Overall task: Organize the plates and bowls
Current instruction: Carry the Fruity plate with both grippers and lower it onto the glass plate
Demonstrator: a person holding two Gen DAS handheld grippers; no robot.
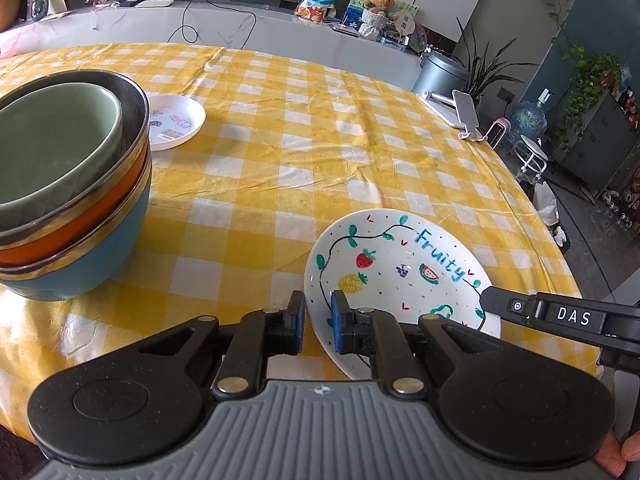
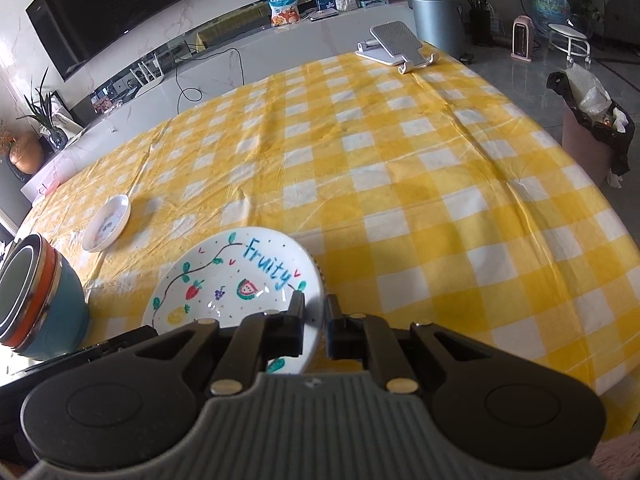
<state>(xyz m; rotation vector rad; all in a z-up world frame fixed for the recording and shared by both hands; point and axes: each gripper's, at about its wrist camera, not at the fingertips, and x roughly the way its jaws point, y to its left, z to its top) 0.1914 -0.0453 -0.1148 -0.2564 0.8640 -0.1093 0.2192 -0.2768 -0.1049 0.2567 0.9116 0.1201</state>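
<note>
A white "Fruity" plate with painted fruit is held tilted above the near side of the yellow checked table. My left gripper is shut on its left rim. My right gripper is shut on its right rim, and its finger shows in the left wrist view. The plate also shows in the right wrist view. A stack of bowls, green in steel, orange and blue, stands on the left and shows in the right wrist view. A small white sticker plate lies behind the stack.
A white phone stand sits at the table's far right corner. The small plate also shows in the right wrist view. Beyond the table edge stand a bin with a bag and a grey can.
</note>
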